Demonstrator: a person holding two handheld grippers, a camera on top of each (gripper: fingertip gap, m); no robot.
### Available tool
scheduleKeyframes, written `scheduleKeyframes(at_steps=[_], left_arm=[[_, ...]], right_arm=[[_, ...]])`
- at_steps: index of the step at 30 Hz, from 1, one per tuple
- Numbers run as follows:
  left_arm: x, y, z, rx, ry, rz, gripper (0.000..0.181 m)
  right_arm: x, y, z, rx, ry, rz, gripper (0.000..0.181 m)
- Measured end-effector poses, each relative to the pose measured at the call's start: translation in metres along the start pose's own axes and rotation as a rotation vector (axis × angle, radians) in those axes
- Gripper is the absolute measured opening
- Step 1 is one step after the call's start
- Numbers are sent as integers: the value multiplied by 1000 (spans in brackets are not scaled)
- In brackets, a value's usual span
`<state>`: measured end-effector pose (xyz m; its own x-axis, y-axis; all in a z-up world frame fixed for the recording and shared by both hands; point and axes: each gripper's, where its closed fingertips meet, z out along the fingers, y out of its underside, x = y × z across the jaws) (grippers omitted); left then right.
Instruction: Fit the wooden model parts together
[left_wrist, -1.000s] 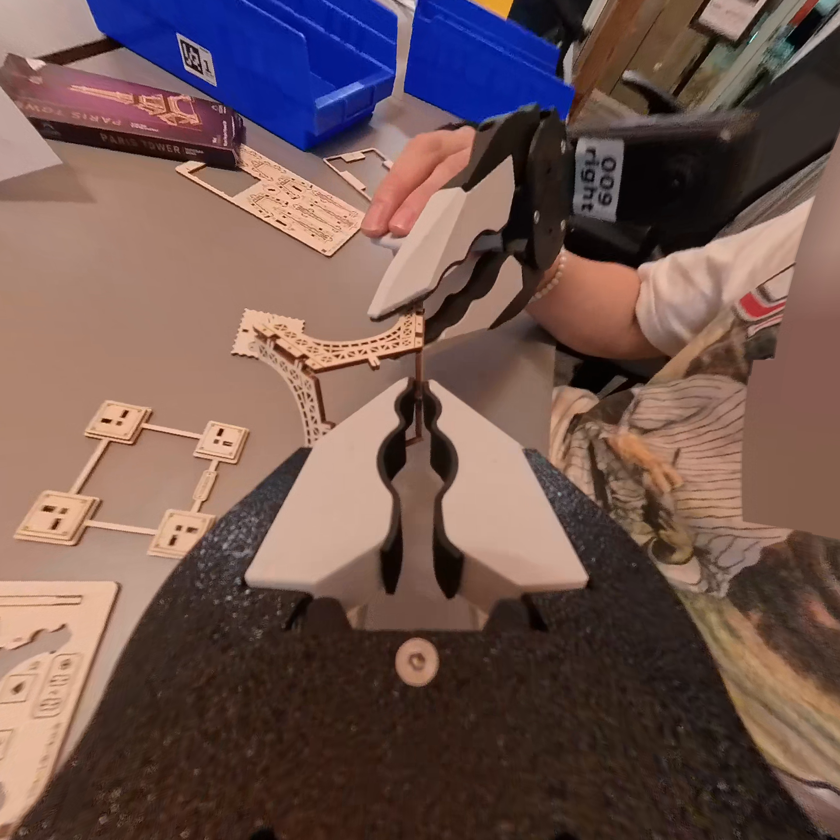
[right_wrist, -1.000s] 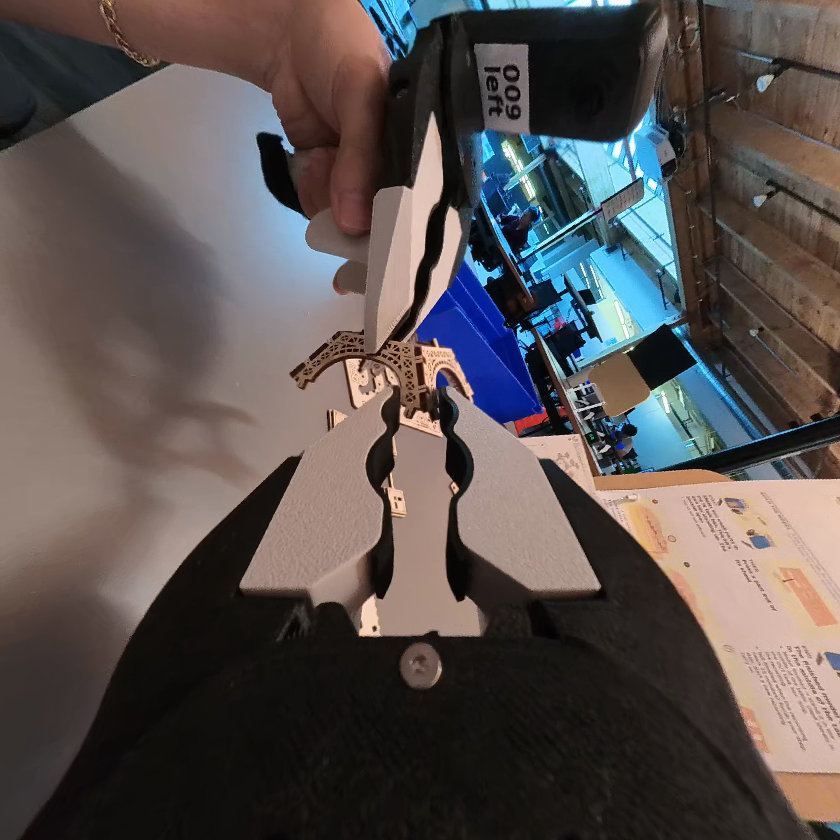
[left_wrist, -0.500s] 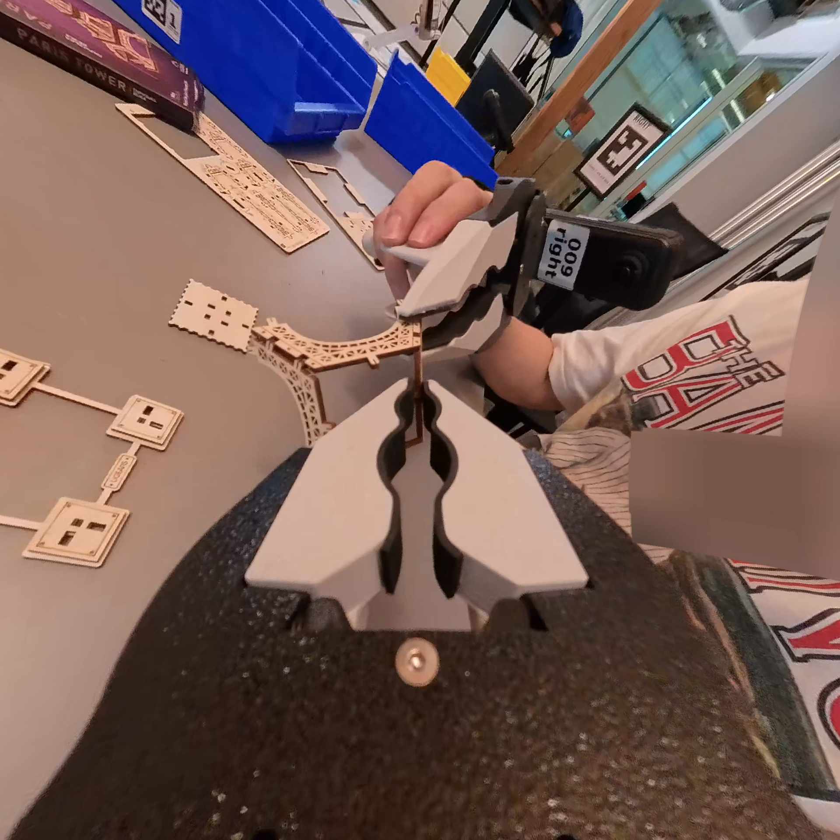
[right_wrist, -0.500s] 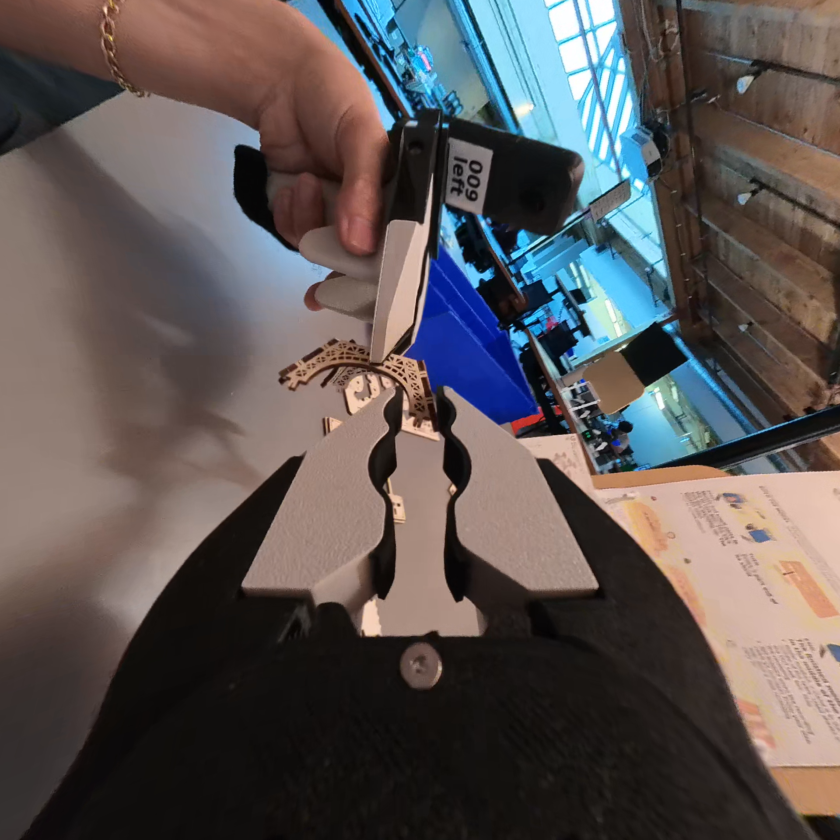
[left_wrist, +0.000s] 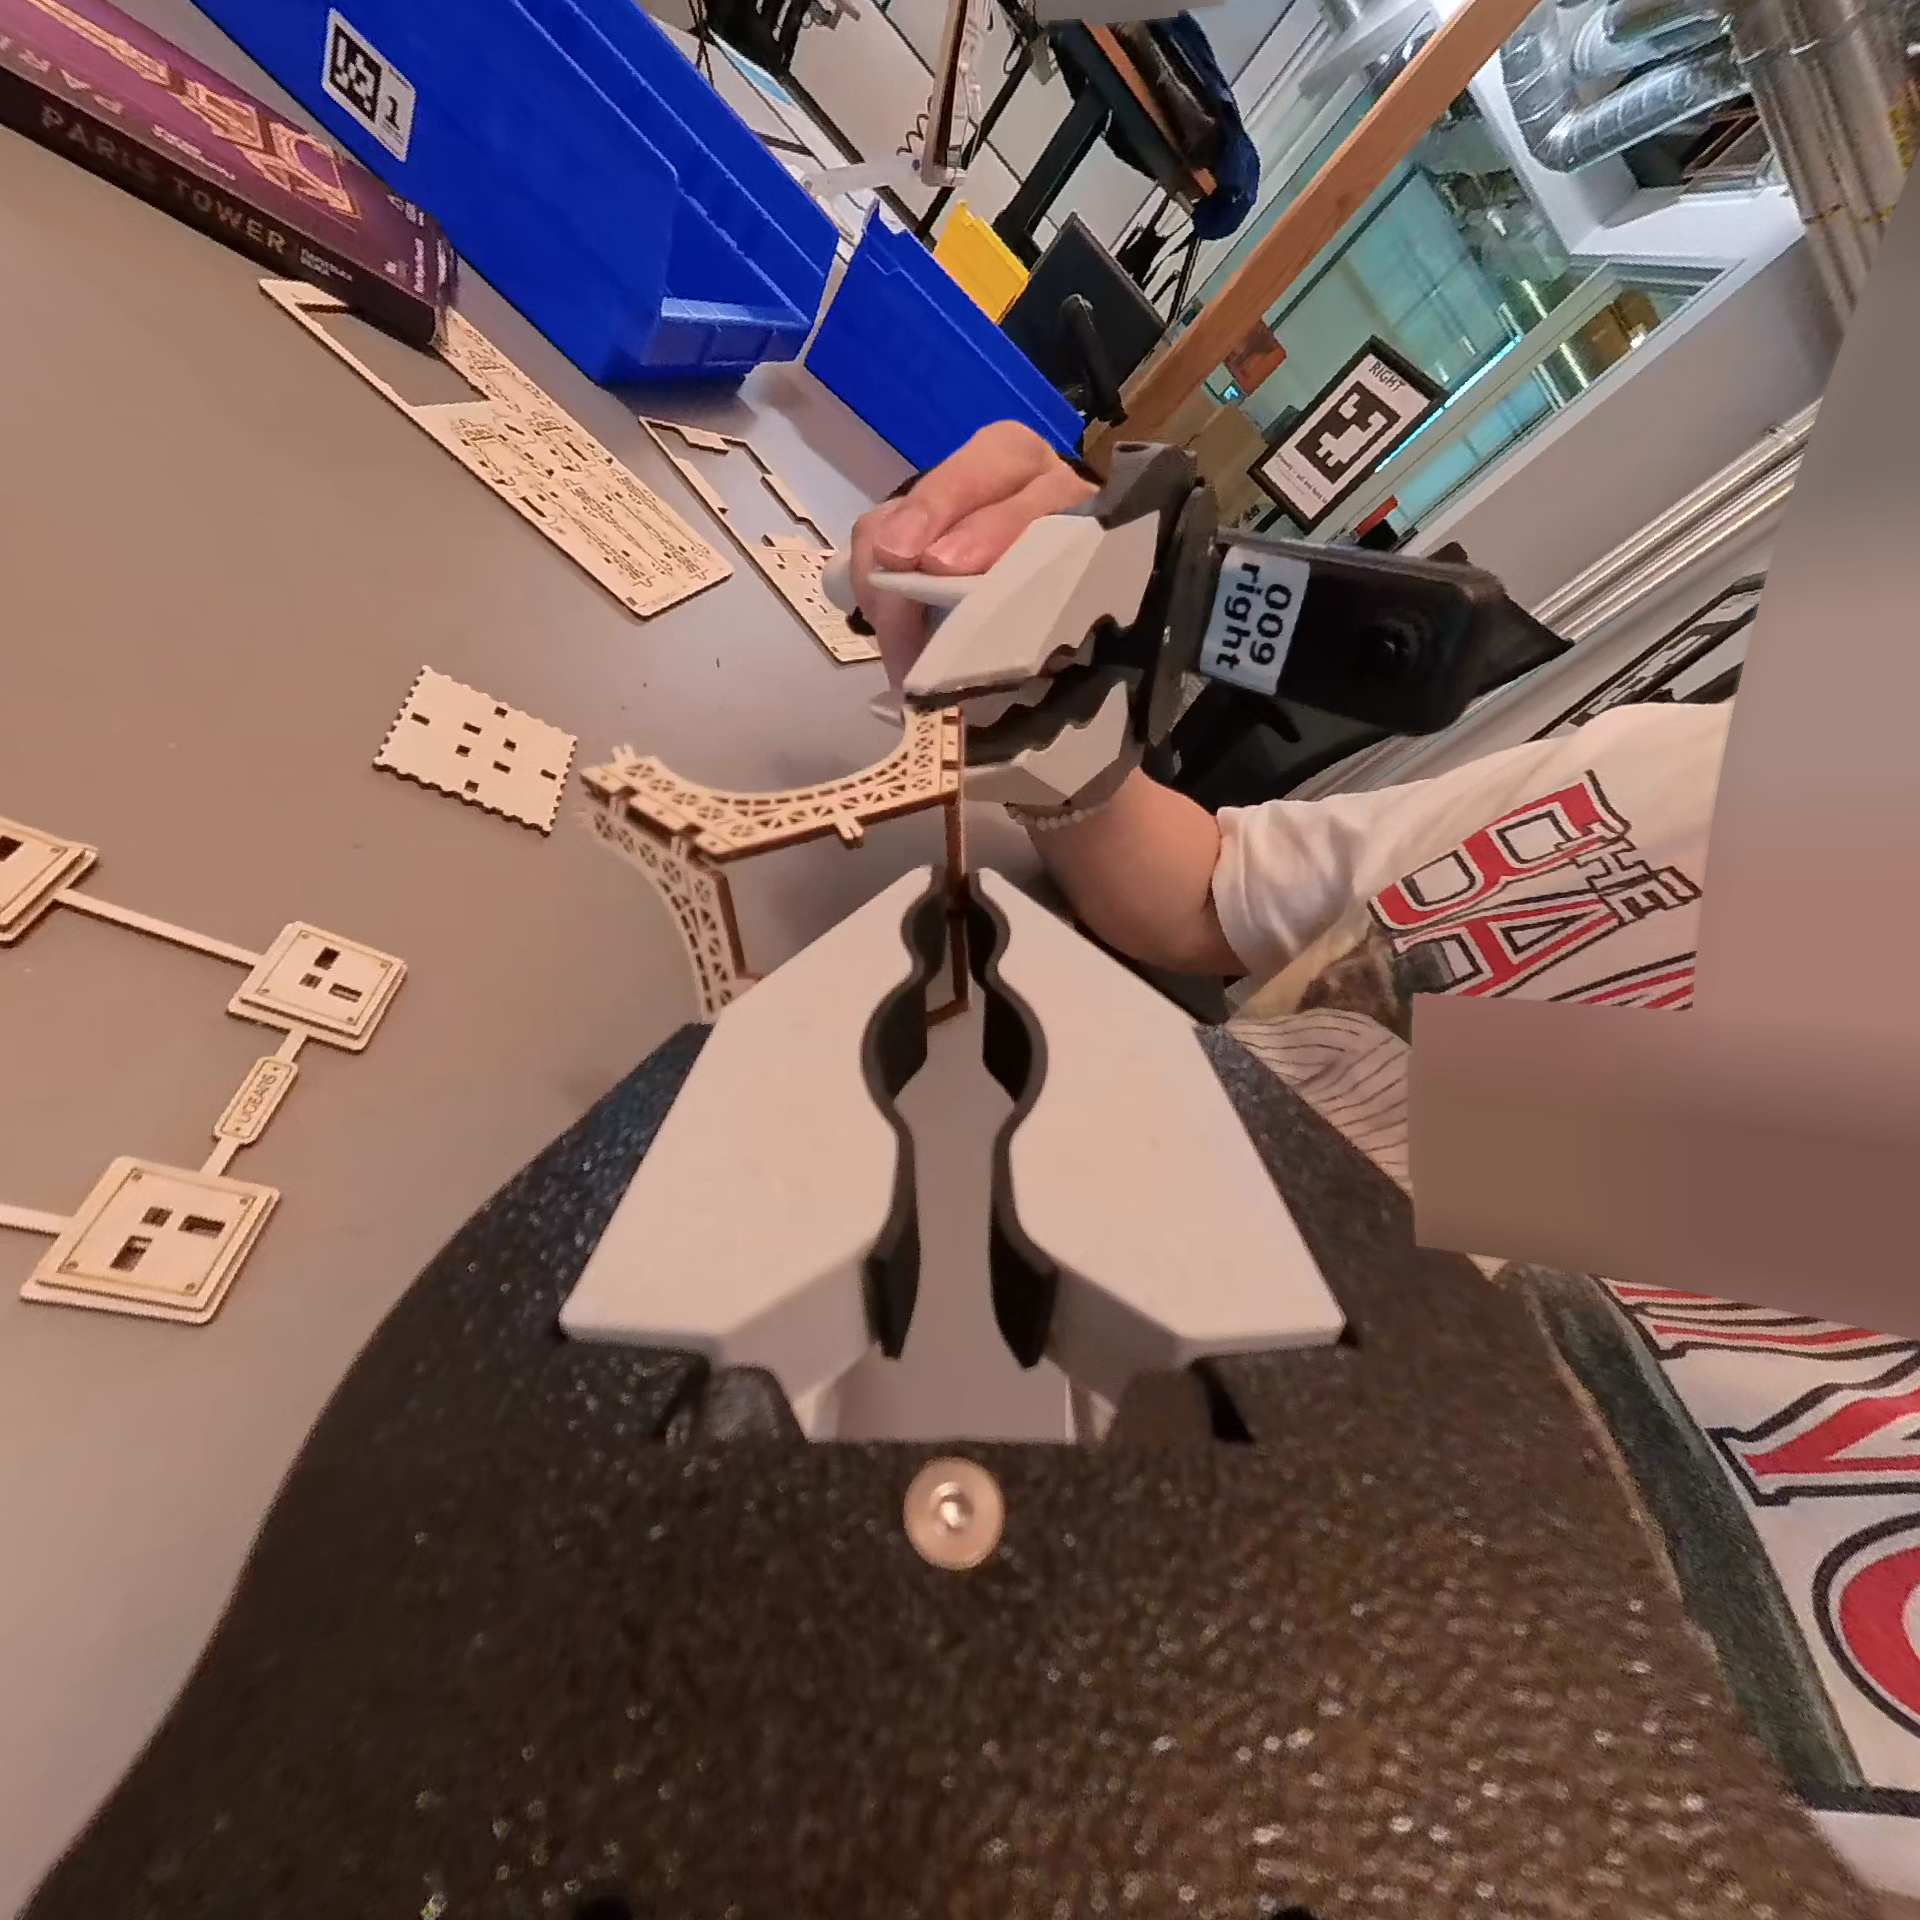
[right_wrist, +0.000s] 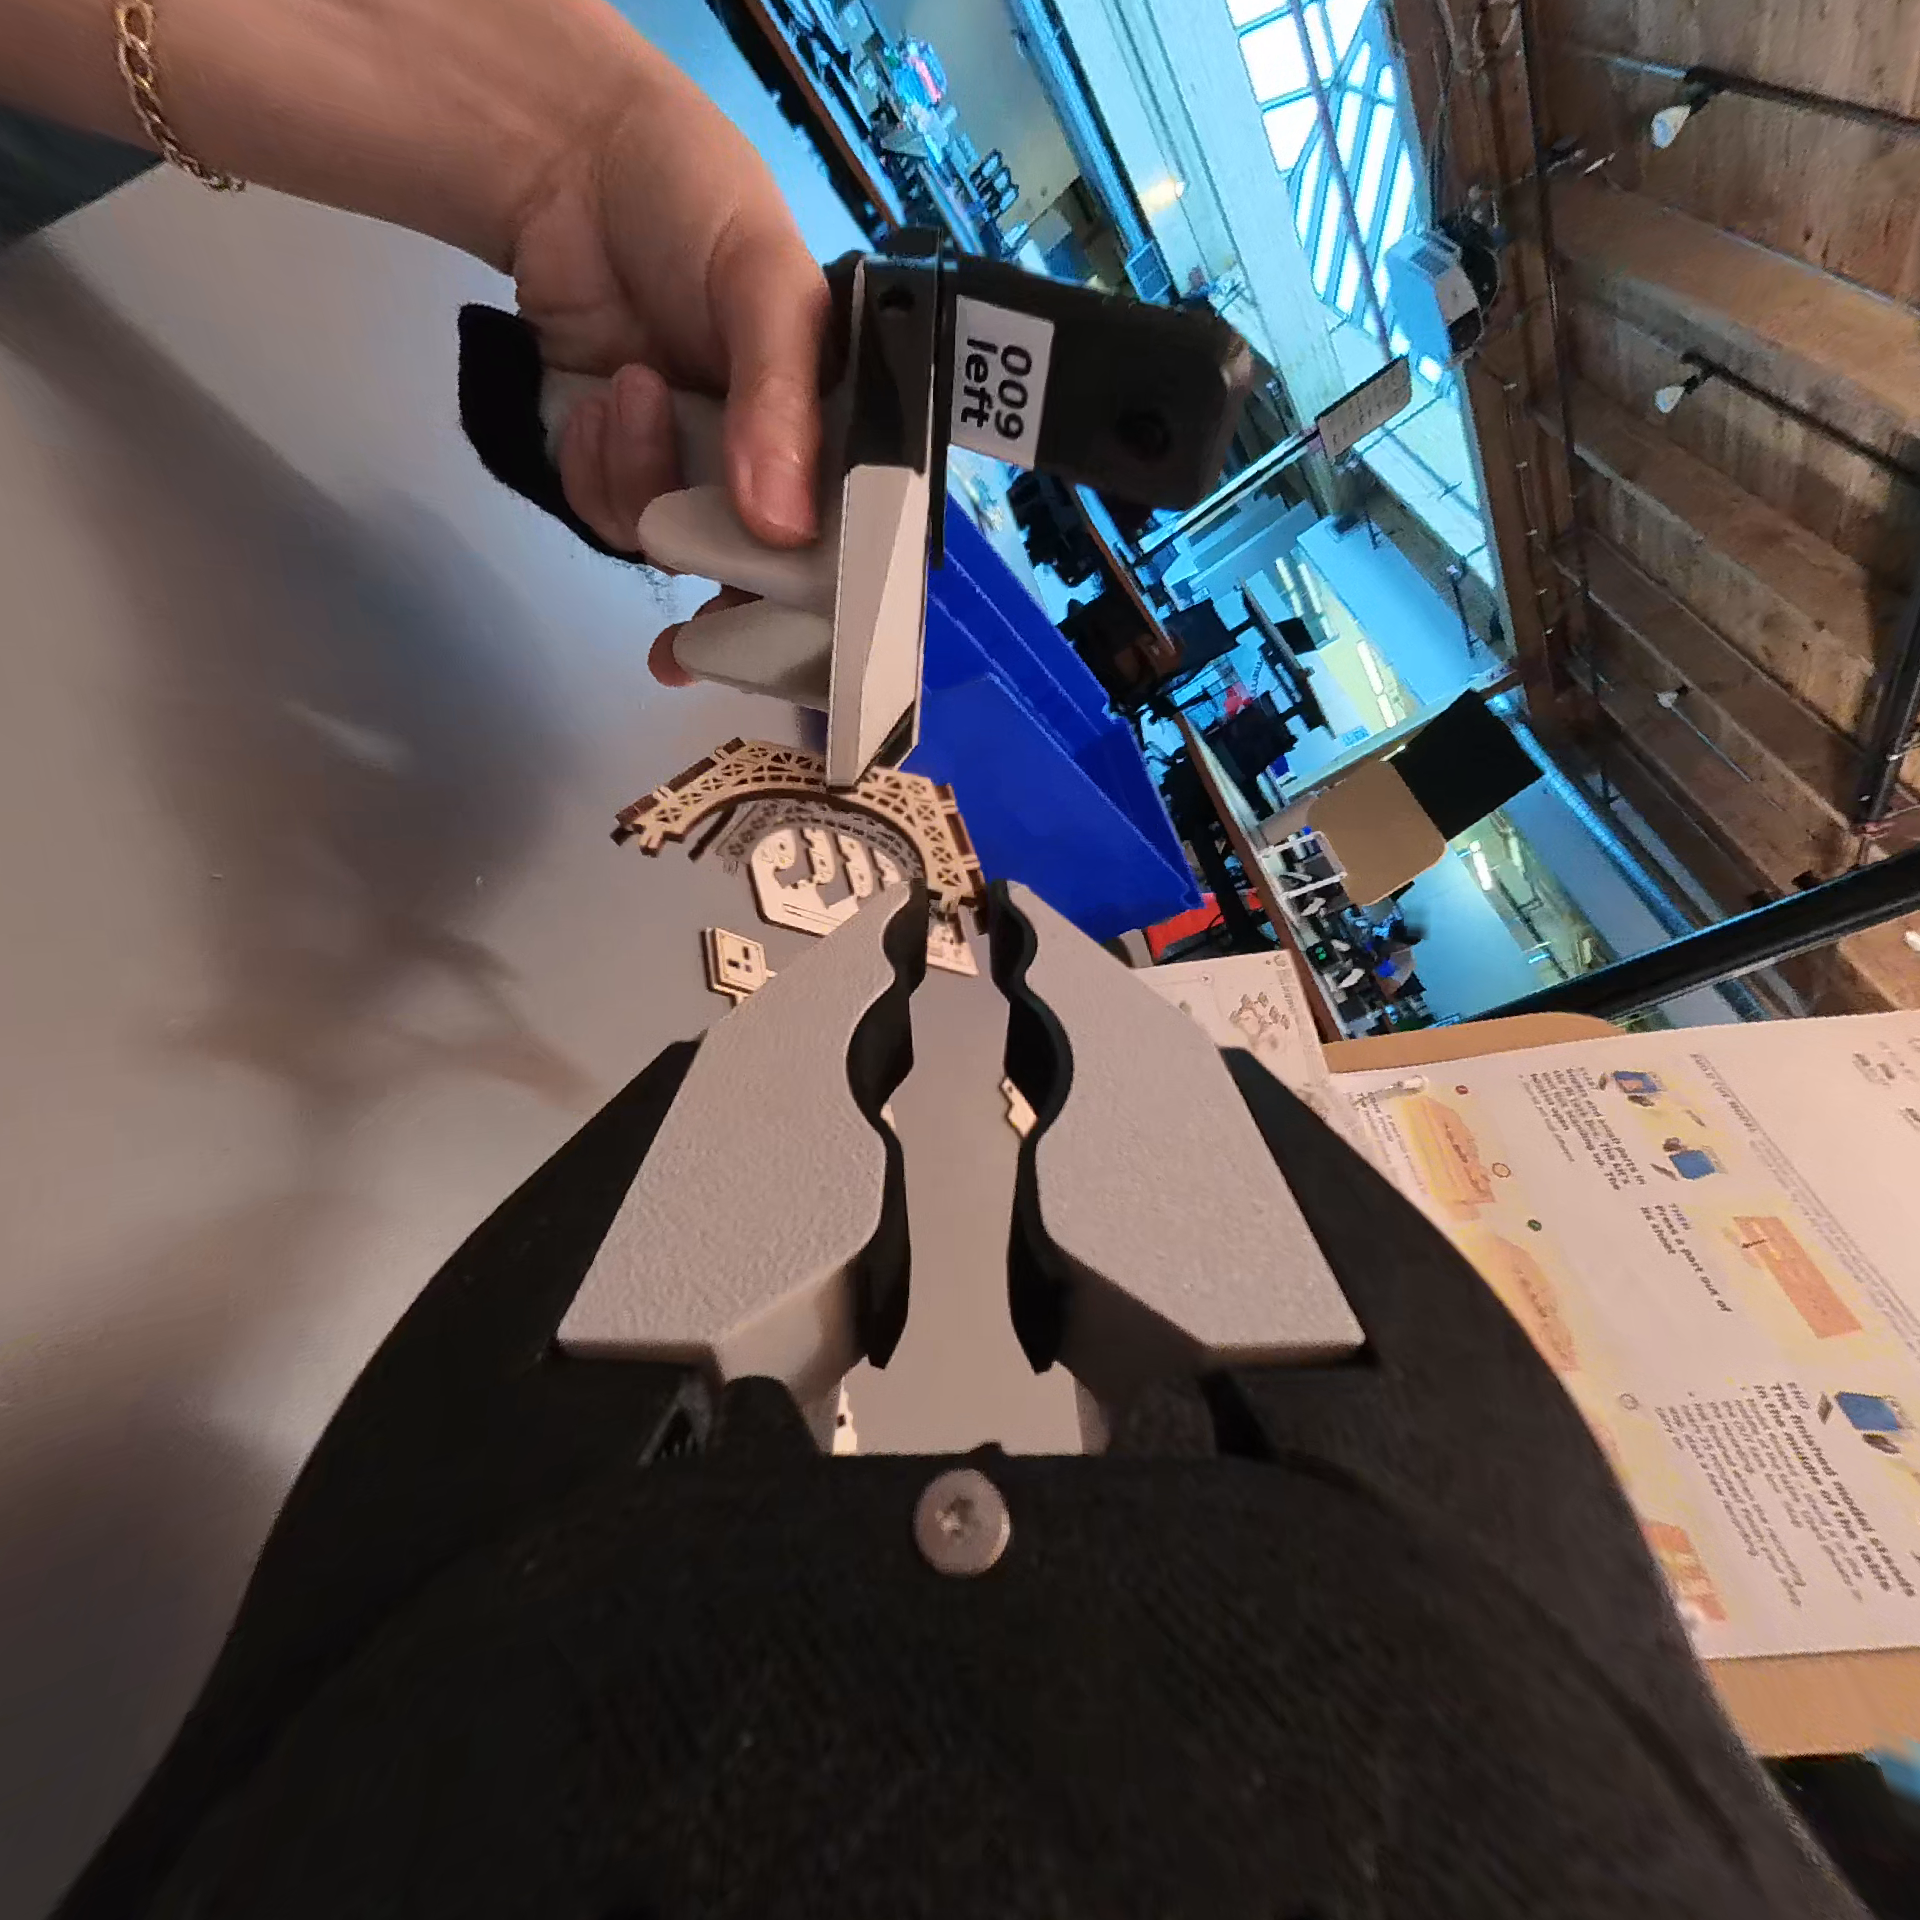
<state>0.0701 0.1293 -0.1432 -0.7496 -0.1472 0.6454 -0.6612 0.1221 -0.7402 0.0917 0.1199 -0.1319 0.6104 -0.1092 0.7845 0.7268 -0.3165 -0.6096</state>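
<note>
Grey surface (left_wrist: 260, 582) carries loose wooden sheets (left_wrist: 566, 488), a square frame piece (left_wrist: 249, 1049), a purple box (left_wrist: 208, 197) and blue bins (left_wrist: 582, 177). Above it, the left claw (left_wrist: 953, 894) is closed on one thin arch panel's edge. The right claw (right_wrist: 956, 899) pinches the joined lattice arch (left_wrist: 790, 810) at its end, both parts held in the air.
</note>
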Motion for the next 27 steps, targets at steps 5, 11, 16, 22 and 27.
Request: scheduleKeyframes(at_steps=[5,11,16,22,27], left_arm=[[-3,0,2,-15,-58,29,0],[-11,10,5,-102,-182,88,0],[-8,13,8,-130,-190,107,0],[-9,12,7,-128,-194,105,0],[-12,14,6,-139,-201,99,0]], right_arm=[[0,3,0,-5,-24,64,9],[-7,2,4,-56,-15,-59,42],[-18,9,9,-113,-51,-136,20],[-17,9,11,-127,-53,-114,8],[-20,11,13,-150,-48,-144,8]])
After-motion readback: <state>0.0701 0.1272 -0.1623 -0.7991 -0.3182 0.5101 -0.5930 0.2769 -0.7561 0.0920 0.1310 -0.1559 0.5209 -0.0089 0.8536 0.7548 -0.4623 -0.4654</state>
